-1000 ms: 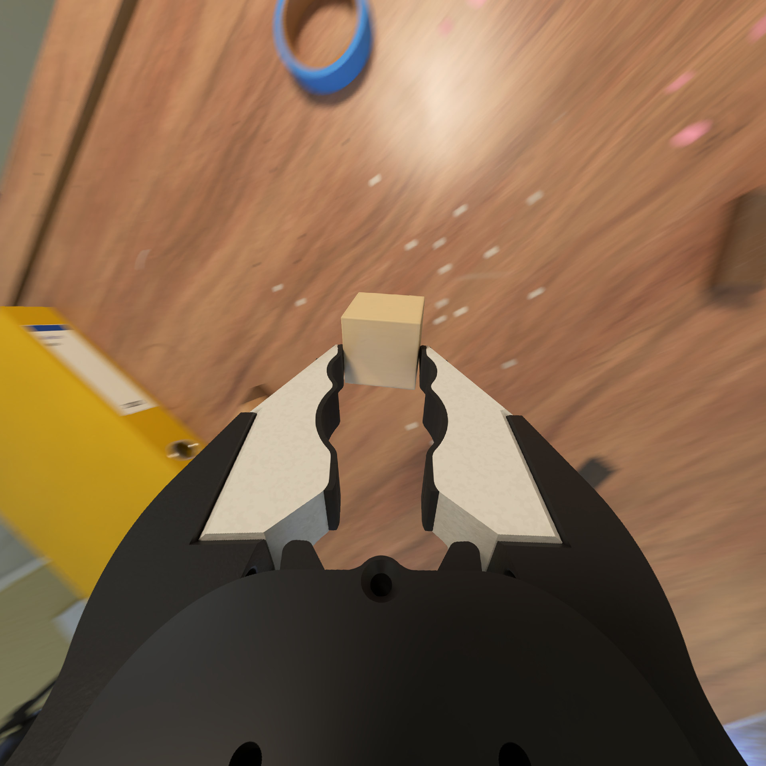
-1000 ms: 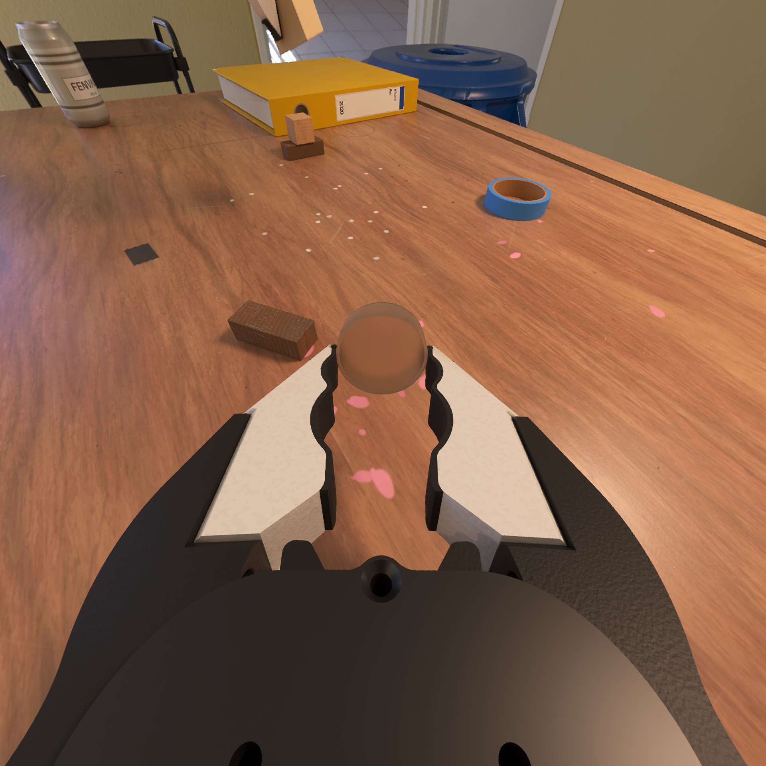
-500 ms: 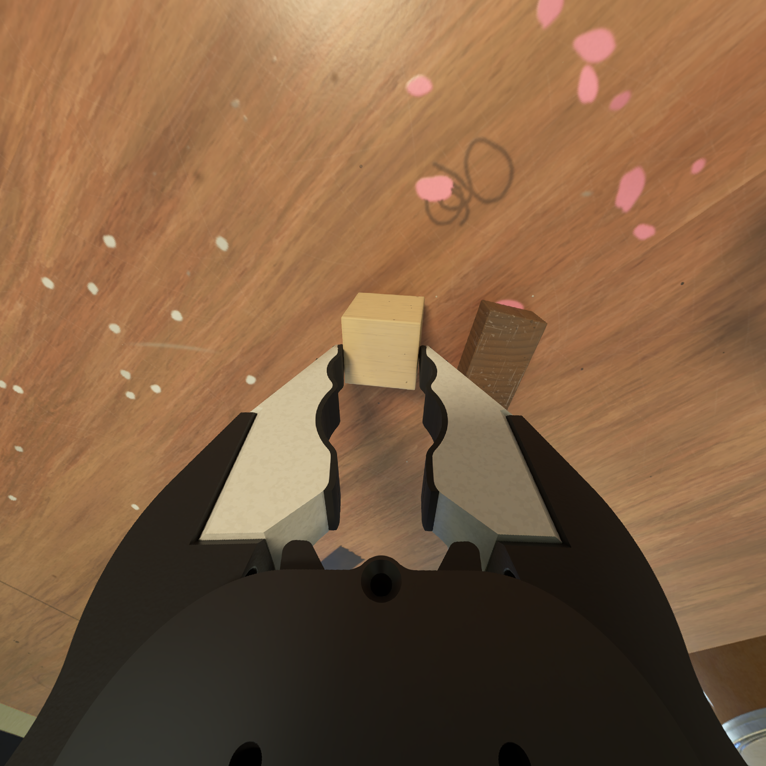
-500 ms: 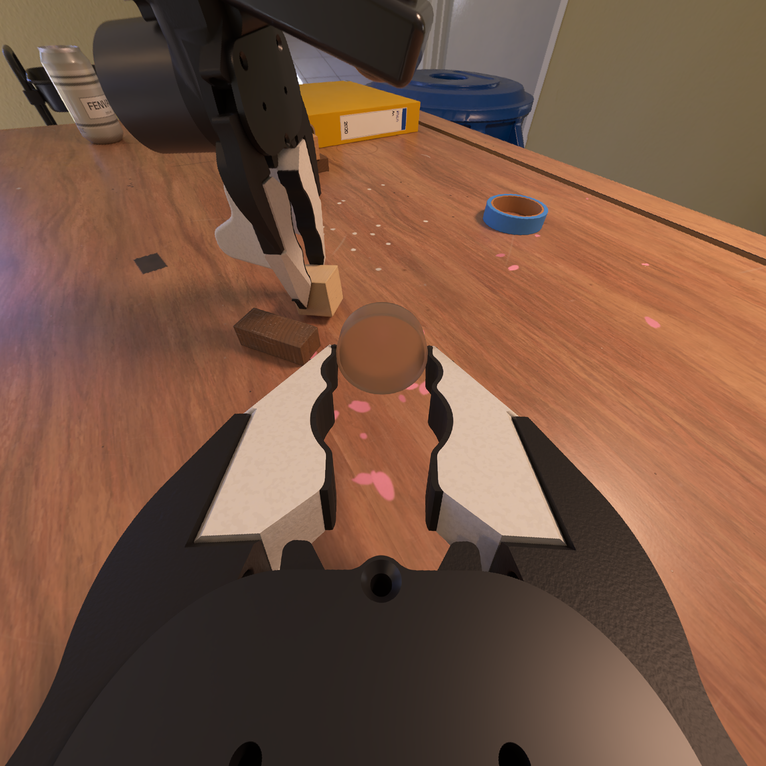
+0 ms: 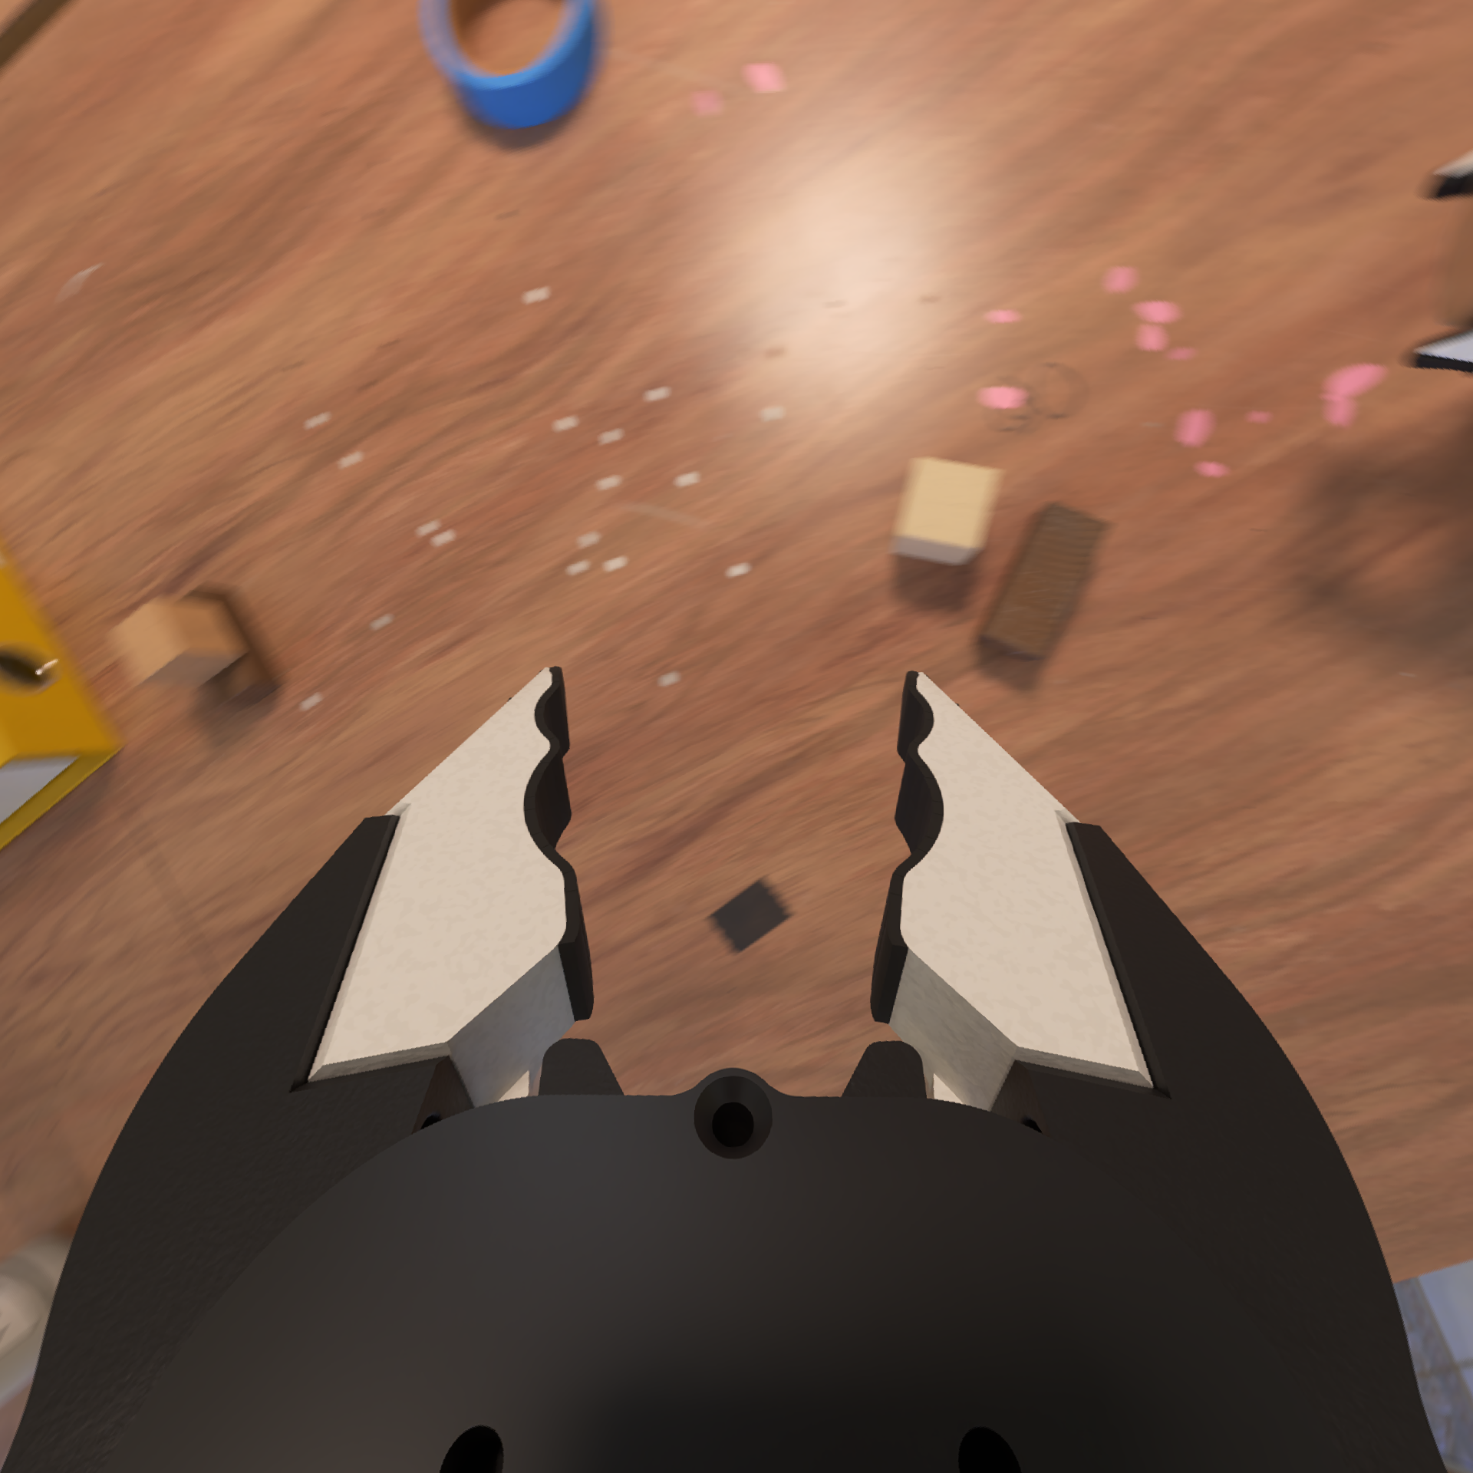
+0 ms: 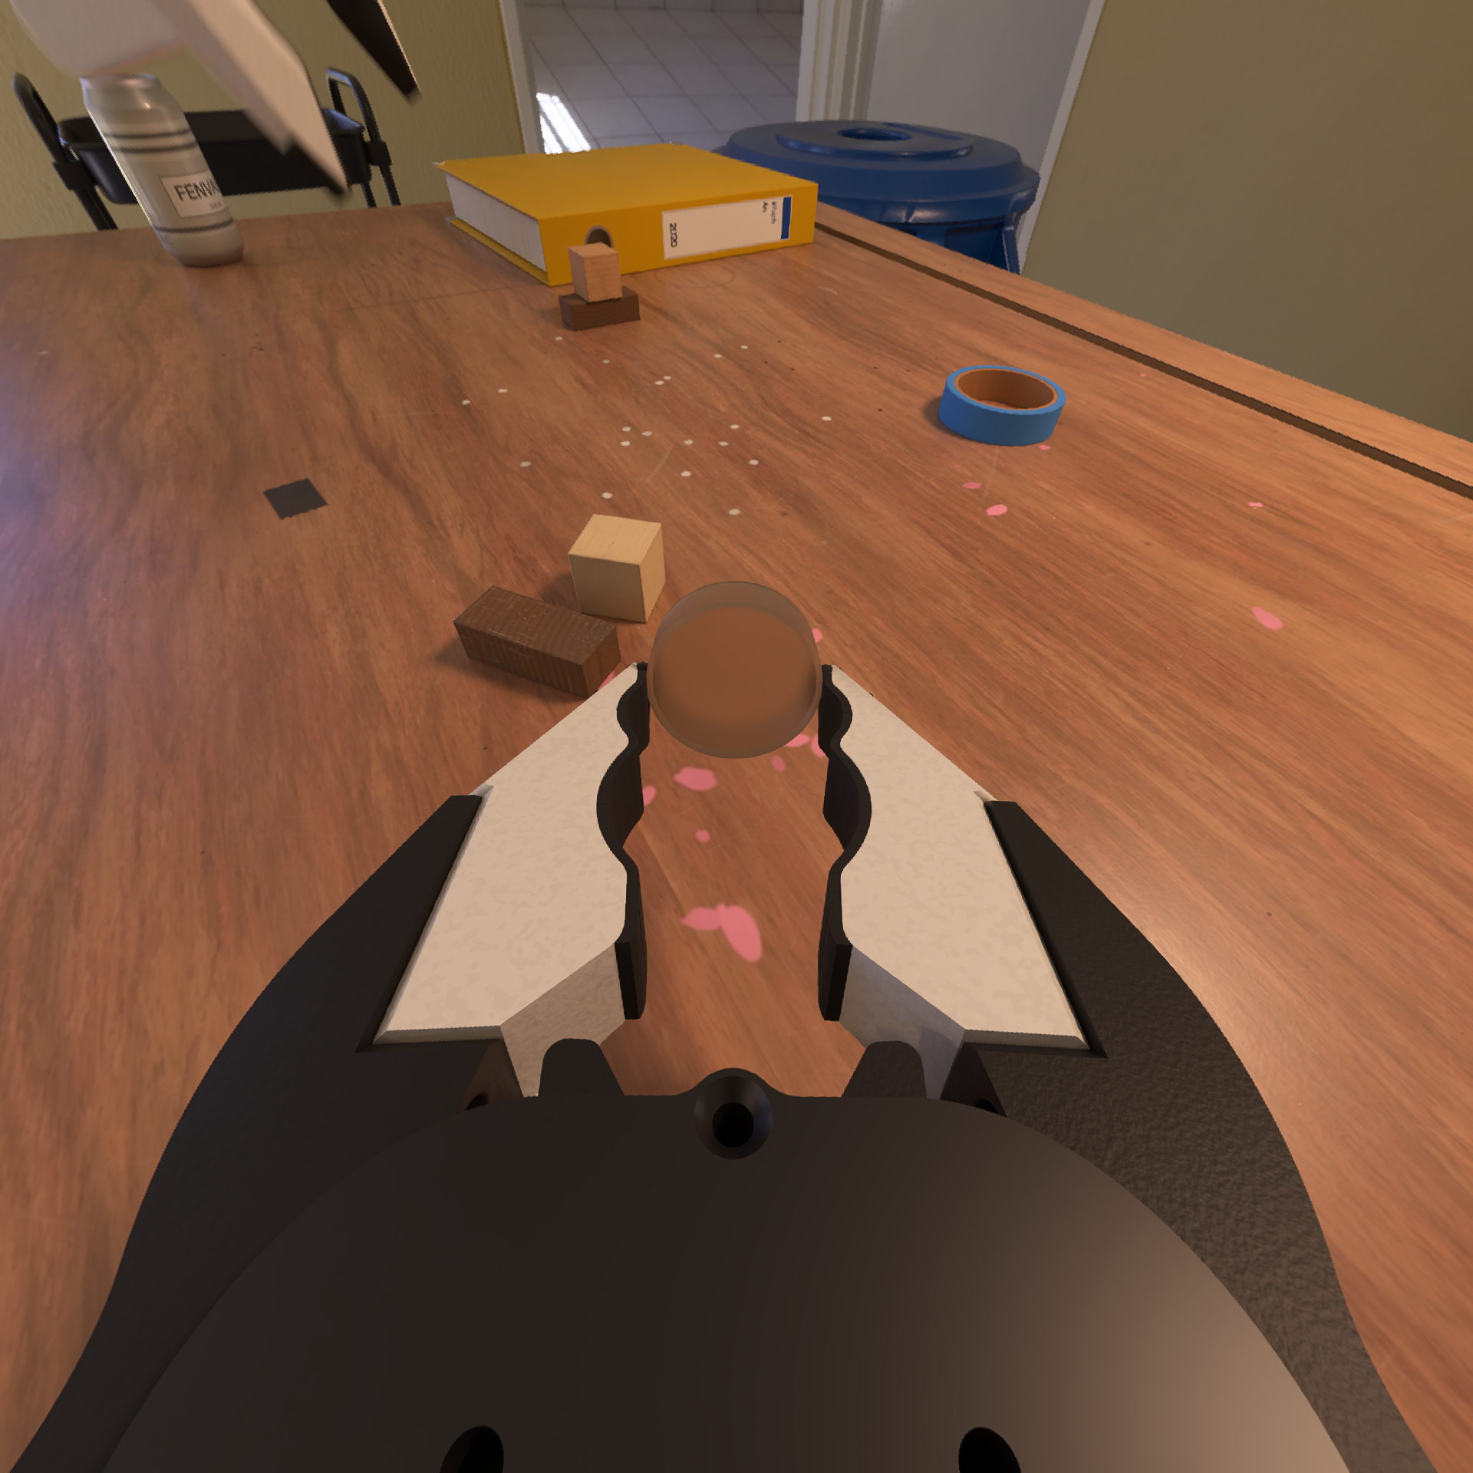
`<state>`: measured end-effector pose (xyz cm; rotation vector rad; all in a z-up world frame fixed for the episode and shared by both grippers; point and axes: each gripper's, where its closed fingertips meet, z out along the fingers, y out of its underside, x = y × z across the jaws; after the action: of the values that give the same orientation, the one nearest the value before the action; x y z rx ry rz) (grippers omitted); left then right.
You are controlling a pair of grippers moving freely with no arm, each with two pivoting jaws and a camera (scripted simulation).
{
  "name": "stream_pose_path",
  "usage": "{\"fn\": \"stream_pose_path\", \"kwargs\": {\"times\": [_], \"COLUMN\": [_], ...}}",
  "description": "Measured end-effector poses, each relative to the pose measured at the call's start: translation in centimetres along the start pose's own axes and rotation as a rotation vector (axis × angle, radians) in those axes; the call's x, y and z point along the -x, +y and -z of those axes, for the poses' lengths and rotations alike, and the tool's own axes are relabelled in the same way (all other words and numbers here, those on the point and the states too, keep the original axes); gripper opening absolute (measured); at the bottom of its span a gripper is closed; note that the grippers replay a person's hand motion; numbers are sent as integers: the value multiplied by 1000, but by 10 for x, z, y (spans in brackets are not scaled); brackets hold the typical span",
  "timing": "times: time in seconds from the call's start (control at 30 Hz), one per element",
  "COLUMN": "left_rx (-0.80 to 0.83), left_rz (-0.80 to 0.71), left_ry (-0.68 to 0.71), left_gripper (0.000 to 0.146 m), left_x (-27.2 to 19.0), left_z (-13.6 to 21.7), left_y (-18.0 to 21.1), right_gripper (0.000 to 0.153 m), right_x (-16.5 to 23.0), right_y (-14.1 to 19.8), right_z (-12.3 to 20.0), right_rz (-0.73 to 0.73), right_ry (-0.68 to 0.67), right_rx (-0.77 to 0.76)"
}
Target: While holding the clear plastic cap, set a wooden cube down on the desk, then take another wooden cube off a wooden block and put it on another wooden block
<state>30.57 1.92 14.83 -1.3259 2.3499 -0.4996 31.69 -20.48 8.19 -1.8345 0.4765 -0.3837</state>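
Observation:
My left gripper (image 5: 733, 677) is open and empty, high above the desk. A pale wooden cube (image 5: 944, 510) rests on the desk beside a dark wooden block (image 5: 1040, 582); both also show in the right wrist view, the cube (image 6: 618, 566) and the block (image 6: 534, 640). A second wooden cube (image 6: 595, 271) stands on another dark block (image 6: 599, 309) near the yellow binder; in the left wrist view it (image 5: 183, 638) is blurred at the left. My right gripper (image 6: 733, 677) is shut on the clear plastic cap (image 6: 733, 669).
A yellow binder (image 6: 630, 203) lies at the far side, a blue tape roll (image 6: 1002, 404) to the right, a metal can (image 6: 163, 171) at the far left. A small black square (image 6: 295, 498) lies on the desk. The left gripper's fingers (image 6: 263, 96) show at the top left.
My left gripper has opened, let go of the pale cube beside the dark block, and risen away from it. My right gripper has kept hold of the cap.

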Motion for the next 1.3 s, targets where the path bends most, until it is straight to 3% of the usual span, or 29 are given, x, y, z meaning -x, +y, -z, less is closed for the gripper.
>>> {"fn": "stream_pose_path", "kwargs": {"times": [0.1, 0.23, 0.37, 0.47, 0.63, 0.9, 1.2, 1.3], "left_rx": [30, 106, 96, 168, 345, 440, 490, 514], "left_rz": [122, 319, 510, 522, 529, 542, 526, 510], "left_ry": [-108, -173, -61, -102, -151, -137, -155, -148], "left_gripper": [80, 80, 70, 62, 64, 62, 35, 33], "left_x": [79, 183, 236, 262, 282, 283, 280, 277], "left_z": [14, -19, -66, -92, -121, -143, -145, -144], "left_y": [14, 31, 29, 32, 47, 62, 67, 67], "right_gripper": [42, 42, 42, 42, 42, 42, 42, 42], "right_x": [1, 1, 1, 1, 1, 0, 0, 0], "right_y": [2, 2, 2, 2, 2, 0, 2, 2], "right_z": [-2, -2, -2, -2, -2, -1, -3, -3], "right_rz": [10, 19, 12, 5, -17, -41, -49, -54], "right_ry": [1, 3, -2, -8, -23, -35, -51, -54], "right_rx": [17, 23, 20, 17, 20, 4, 23, 24]}}
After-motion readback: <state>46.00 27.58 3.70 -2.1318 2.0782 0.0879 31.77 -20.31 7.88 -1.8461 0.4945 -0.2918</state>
